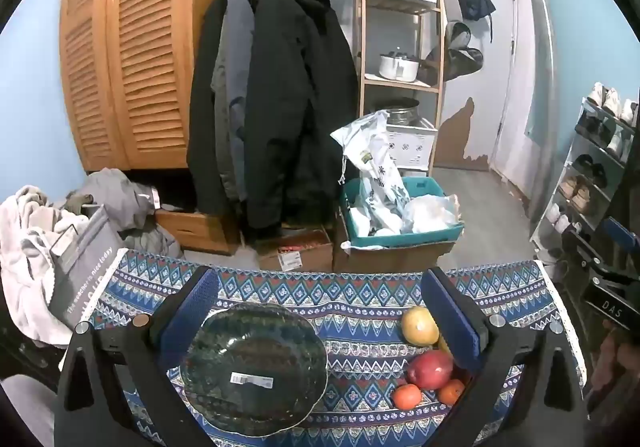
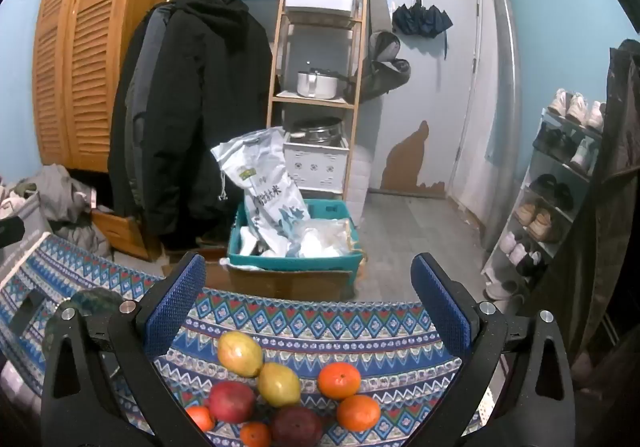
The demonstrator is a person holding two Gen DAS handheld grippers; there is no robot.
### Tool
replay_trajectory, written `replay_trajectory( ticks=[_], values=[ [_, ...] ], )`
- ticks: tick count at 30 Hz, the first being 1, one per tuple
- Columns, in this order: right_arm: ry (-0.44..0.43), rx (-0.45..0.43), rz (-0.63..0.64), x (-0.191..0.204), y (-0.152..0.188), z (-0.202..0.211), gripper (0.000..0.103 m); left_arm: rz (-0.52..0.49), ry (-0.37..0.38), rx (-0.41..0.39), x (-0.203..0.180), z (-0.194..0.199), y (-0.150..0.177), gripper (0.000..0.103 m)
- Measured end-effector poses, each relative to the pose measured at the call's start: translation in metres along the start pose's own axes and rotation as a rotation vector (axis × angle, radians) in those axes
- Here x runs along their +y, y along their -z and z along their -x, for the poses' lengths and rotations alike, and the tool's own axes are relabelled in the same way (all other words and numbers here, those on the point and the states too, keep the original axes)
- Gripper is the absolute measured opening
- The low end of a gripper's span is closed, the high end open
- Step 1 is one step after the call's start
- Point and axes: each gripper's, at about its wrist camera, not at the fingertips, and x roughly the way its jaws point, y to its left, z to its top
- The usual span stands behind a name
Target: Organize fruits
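A dark green glass plate (image 1: 256, 367) with a barcode sticker lies on the patterned tablecloth (image 1: 360, 307), between the wide-apart fingers of my open left gripper (image 1: 320, 311). Right of the plate lie a yellow pear (image 1: 419, 325), a red apple (image 1: 431, 369) and two small oranges (image 1: 406, 395). In the right wrist view the fruit pile sits below my open right gripper (image 2: 308, 299): two yellow pears (image 2: 240, 353), two red apples (image 2: 231, 401) and several oranges (image 2: 339, 379). Nothing is held by either gripper. The plate's edge (image 2: 94, 297) shows behind the right gripper's left finger.
Beyond the table edge stand cardboard boxes and a teal bin (image 2: 296, 247) holding a rice bag. Dark coats (image 1: 276, 95) hang on a rail; a wooden shelf (image 2: 316, 47) and shoe rack (image 2: 556, 183) stand behind. A grey bag (image 1: 84, 259) and laundry lie at the table's left.
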Motion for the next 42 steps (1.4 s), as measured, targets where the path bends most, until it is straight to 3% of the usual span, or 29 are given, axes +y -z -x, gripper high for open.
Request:
replay_trajectory(
  ticks=[42],
  values=[
    [0.002, -0.007, 0.022, -0.0011, 0.0012, 0.0044, 0.1, 0.001, 0.019, -0.013, 0.0011, 0.0005, 0.0008, 0.102]
  ],
)
